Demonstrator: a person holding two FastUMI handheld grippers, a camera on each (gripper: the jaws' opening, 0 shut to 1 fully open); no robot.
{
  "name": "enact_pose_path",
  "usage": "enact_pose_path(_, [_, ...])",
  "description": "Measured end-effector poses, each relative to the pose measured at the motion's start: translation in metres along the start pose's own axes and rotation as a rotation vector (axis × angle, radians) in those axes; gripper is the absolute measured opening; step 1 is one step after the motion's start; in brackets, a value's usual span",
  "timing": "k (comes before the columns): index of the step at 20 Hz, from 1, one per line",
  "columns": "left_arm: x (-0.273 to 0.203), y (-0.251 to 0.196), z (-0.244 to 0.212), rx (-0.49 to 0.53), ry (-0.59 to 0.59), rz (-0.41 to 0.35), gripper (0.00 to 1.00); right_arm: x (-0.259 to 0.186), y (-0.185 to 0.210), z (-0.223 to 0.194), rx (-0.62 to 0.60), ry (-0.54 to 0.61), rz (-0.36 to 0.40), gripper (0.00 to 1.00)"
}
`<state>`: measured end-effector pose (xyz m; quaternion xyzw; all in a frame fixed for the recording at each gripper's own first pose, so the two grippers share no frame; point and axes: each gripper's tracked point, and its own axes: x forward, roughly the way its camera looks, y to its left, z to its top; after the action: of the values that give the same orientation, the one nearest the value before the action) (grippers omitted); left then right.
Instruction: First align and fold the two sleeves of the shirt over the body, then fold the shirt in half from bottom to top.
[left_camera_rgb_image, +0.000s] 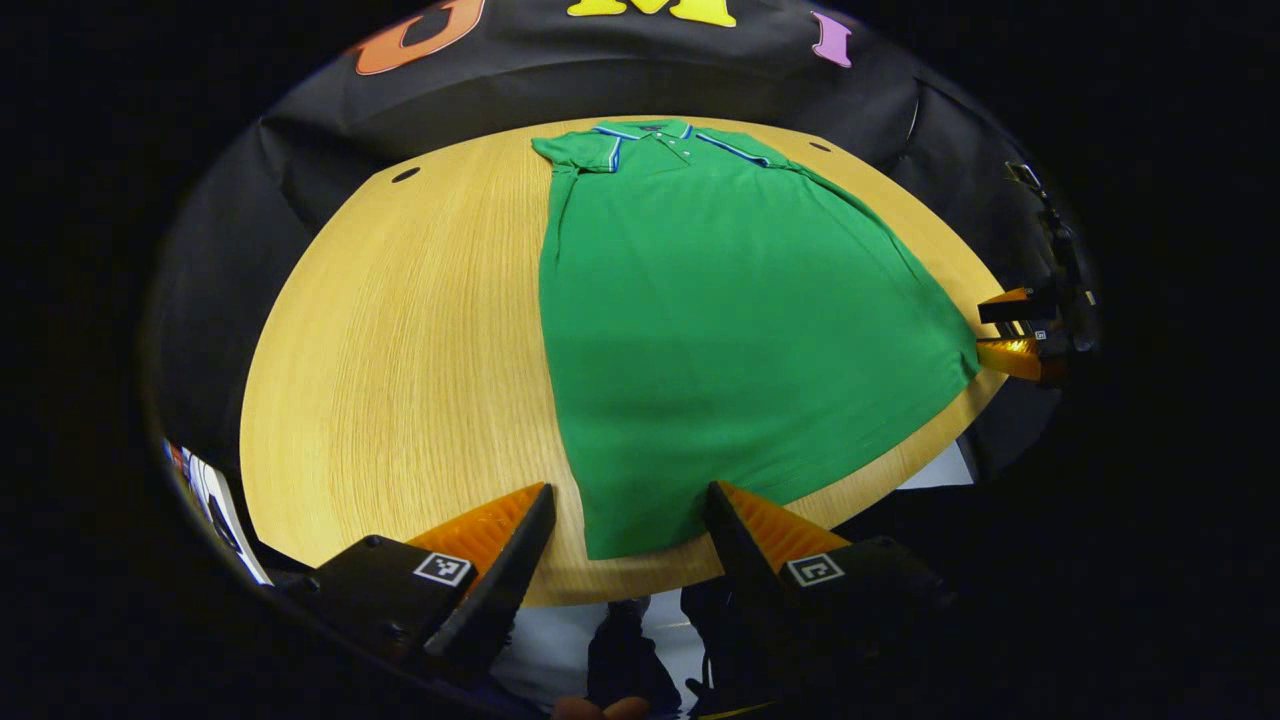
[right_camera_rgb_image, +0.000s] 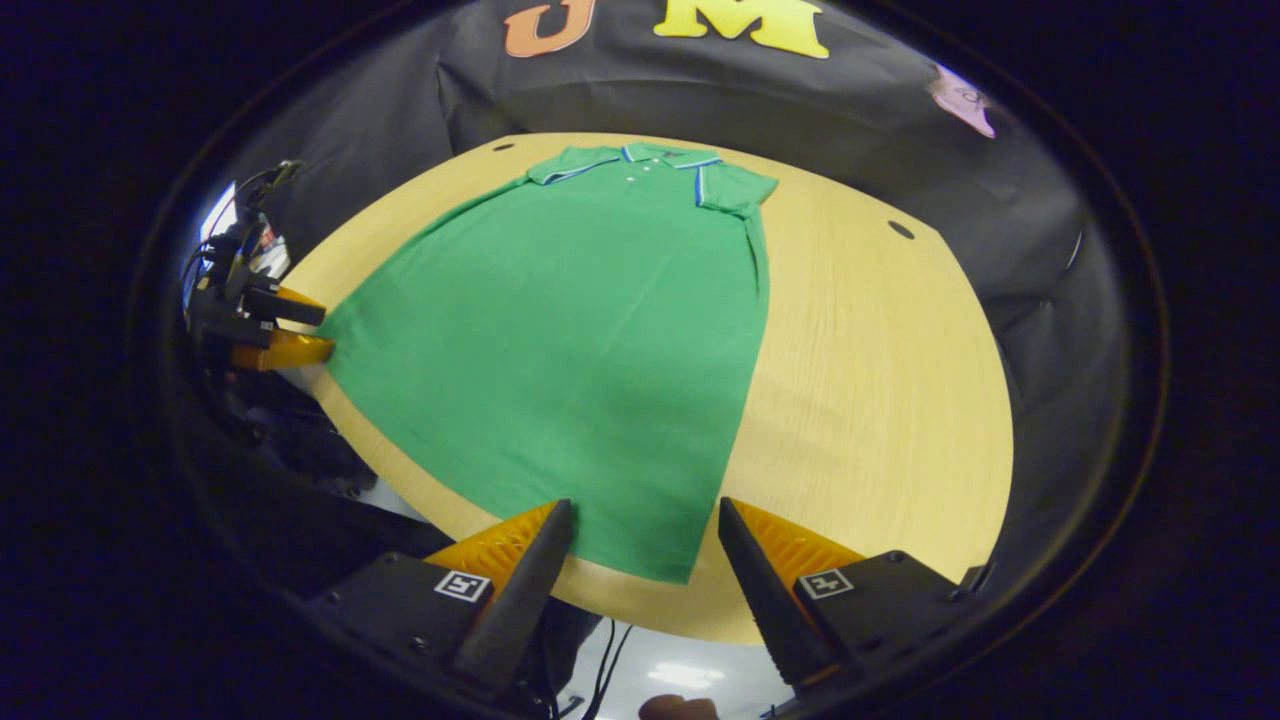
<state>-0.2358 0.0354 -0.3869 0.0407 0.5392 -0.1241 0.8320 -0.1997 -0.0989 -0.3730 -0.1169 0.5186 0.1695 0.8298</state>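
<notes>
A green polo shirt (left_camera_rgb_image: 720, 330) lies flat on a wooden tabletop (left_camera_rgb_image: 400, 360), collar far, hem near. Sleeves look already folded in, though small. Left gripper (left_camera_rgb_image: 625, 520) and right gripper (right_camera_rgb_image: 640, 535) hover at opposite hem corners, jaws wide open, holding nothing

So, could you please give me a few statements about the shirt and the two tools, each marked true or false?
1. The green shirt lies flat on the wooden table. True.
2. Both sleeves are folded over the body. True.
3. The left tool is shut on the hem. False: its jaws stand open, around the near hem corner.
4. The right tool is open. True.
5. The shirt is already folded in half. False: it lies at full length, collar far from the hem.
</notes>
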Motion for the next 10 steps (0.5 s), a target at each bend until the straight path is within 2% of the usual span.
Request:
enact_pose_path(1, [0.000, 0.001, -0.002, -0.003, 0.000, 0.001, 1.00, 0.004, 0.000, -0.003, 0.005, 0.012, 0.004, 0.93])
enact_pose_path(2, [0.000, 0.001, -0.003, -0.006, 0.002, 0.000, 0.99, 0.006, 0.001, -0.006, 0.010, 0.024, 0.007, 0.96])
enact_pose_path(7, [-0.002, 0.001, -0.004, -0.001, 0.008, 0.002, 1.00, 0.007, 0.005, -0.004, -0.006, 0.015, 0.037, 0.96])
enact_pose_path(8, [-0.002, -0.002, -0.002, -0.002, -0.001, -0.003, 0.99, 0.009, 0.007, 0.000, -0.028, -0.001, 0.044, 0.90])
enact_pose_path(9, [-0.001, -0.006, 0.004, -0.004, -0.020, -0.008, 0.95, 0.011, 0.009, 0.003, -0.034, 0.004, 0.038, 0.49])
enact_pose_path(10, [0.003, -0.012, 0.011, -0.009, -0.034, -0.014, 0.66, 0.012, 0.010, 0.002, -0.033, 0.017, 0.043, 0.07])
